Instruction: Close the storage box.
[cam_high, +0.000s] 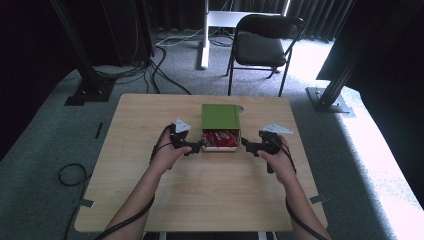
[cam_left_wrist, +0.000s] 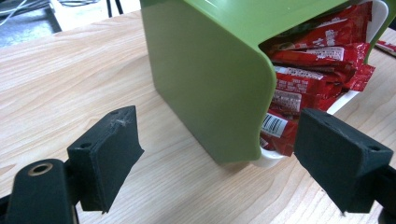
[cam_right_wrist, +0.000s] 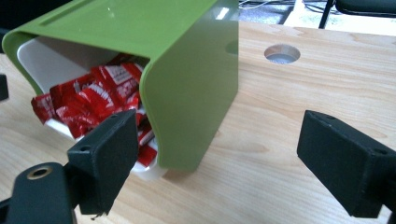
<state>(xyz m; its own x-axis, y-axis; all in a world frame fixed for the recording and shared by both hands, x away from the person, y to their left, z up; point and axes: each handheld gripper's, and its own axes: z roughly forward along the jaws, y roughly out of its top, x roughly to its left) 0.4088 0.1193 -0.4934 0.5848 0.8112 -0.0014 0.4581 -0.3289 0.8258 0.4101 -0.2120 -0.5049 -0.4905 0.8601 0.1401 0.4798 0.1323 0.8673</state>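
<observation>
Green box (cam_high: 220, 116) sits mid-table (cam_high: 150, 200), its white inner drawer (cam_left_wrist: 348, 100) slid partly out toward the person, packed with red snack packets (cam_high: 220, 139). Left gripper (cam_high: 194, 146) and right gripper (cam_high: 248, 145) flank the drawer's front corners, jaws apart on both, clamped on nothing. Each straddles a lower front corner of the box, likely so both sides get caught evenly and the drawer moves straight. Round hole (cam_right_wrist: 281, 53) in the table behind the box.
</observation>
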